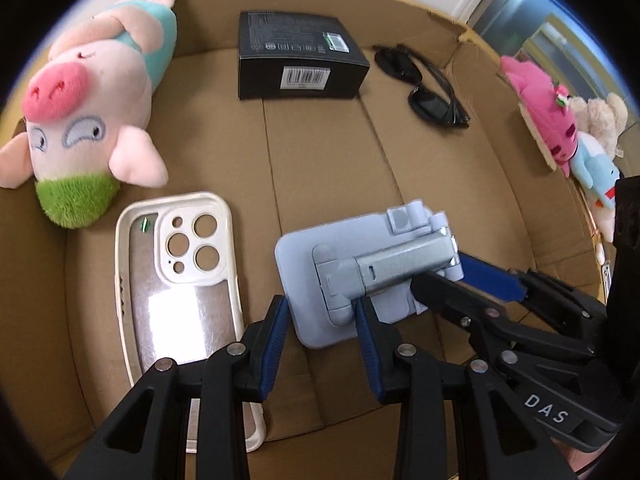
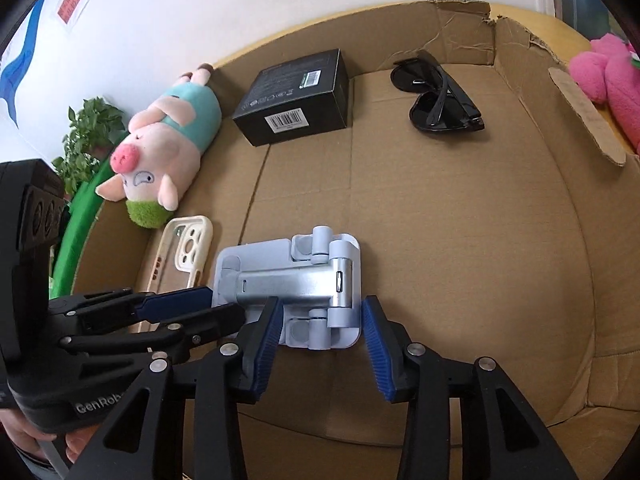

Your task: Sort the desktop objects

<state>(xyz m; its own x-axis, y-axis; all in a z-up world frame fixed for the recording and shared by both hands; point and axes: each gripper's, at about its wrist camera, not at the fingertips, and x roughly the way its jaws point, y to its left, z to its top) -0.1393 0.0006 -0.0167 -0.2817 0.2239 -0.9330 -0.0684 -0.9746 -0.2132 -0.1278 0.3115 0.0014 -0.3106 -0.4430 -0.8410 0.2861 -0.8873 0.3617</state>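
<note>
Because the folding phone stand (image 1: 360, 276) is hard plastic with a metal arm on hinges, it should handle as a stiff, fairly light part with smooth faces that may slip; the hinged arm could swing if lifted by it, so the flat base plate edges look the safer hold. The stand lies flat on the floor of the cardboard box (image 1: 420, 160), near 6 o'clock in both wrist views. The left gripper (image 1: 322, 336) straddles one corner of the base with its jaws parted, pads apparently not pressing. The right gripper (image 2: 320, 344) straddles the hinge end, jaws likewise parted with gaps visible beside the pads (no grip established on either side). Around it: a phone case (image 1: 176, 280) at 9 o'clock, a plush pig (image 1: 92, 112) at 10 o'clock, a black carton (image 1: 300, 60) at 12 o'clock, sunglasses (image 1: 424, 84) at 1 o'clock. Legible writing: "DAS" on the right tool body, "GenRob" (cut off) on the left; the carton carries a barcode label, its small print unreadable.
</note>
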